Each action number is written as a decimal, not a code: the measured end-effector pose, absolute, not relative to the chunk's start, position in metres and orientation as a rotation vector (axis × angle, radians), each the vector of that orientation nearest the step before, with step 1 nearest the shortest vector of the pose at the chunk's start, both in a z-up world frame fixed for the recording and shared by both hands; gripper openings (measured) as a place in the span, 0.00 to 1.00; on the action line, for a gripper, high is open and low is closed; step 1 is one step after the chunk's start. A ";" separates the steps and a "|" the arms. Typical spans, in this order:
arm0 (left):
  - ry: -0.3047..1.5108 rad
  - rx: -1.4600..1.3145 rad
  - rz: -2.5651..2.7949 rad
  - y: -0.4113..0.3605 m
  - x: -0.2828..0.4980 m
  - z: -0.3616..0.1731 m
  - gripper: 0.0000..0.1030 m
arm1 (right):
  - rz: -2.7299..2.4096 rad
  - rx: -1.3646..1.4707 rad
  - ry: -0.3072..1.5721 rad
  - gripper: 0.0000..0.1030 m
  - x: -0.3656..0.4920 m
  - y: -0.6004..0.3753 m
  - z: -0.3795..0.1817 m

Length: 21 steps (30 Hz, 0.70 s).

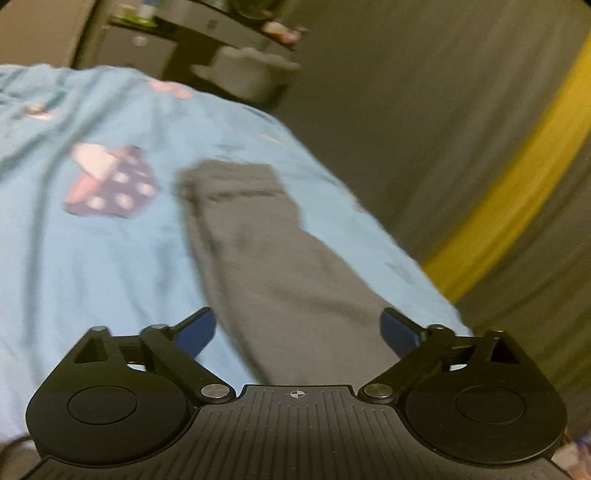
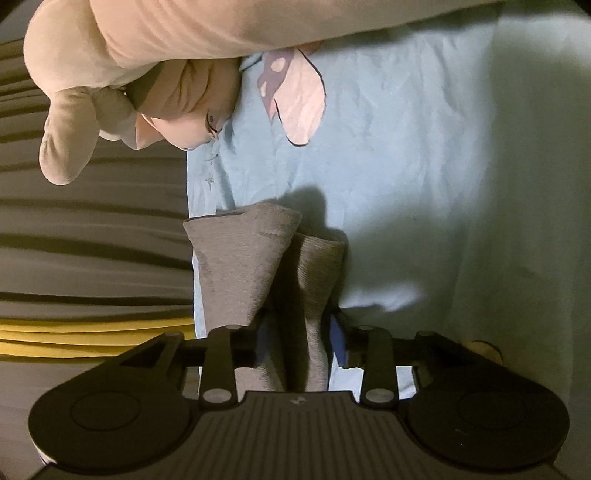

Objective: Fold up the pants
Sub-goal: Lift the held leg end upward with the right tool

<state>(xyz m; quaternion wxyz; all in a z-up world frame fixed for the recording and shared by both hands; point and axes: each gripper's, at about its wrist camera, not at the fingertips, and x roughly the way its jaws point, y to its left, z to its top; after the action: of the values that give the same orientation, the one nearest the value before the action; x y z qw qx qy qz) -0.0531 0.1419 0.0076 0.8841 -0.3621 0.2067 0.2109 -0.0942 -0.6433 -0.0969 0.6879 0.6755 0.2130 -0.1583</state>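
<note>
Both legs of the grey pants run lengthwise away from the right gripper, jaws pinched on them. Nearer the waistband, the left gripper hovers wide apart above the pants.

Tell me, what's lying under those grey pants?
A light blue bedsheet with cartoon prints lies under the grey pants. Whatever print sits directly beneath them is covered.

Setting: a home bedroom. Work surface is a bed with a light blue sheet printed with pink and purple cartoon shapes. A pink plush toy lies at the bed's edge. Grey curtain with a yellow band hangs beside the bed. Cluttered dark shelf and a white container stand beyond; details blurred.
</note>
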 end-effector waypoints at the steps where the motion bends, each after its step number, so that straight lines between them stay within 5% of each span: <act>1: 0.435 -0.760 0.398 0.135 -0.049 0.008 0.99 | -0.355 1.509 0.472 0.39 -0.095 -0.644 -0.096; 7: 0.565 -0.727 0.373 0.116 -0.021 -0.019 0.99 | -0.364 1.466 0.467 0.52 -0.092 -0.647 -0.088; 21: 0.536 -0.787 0.475 0.130 -0.023 -0.028 0.99 | -0.288 1.543 0.290 0.77 -0.117 -0.658 -0.100</act>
<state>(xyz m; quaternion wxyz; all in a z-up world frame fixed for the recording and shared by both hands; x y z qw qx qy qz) -0.0229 0.1303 -0.0282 0.8619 -0.3750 0.2553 0.2265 -0.1173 -0.6576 -0.1002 0.6982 0.6920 0.1299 -0.1292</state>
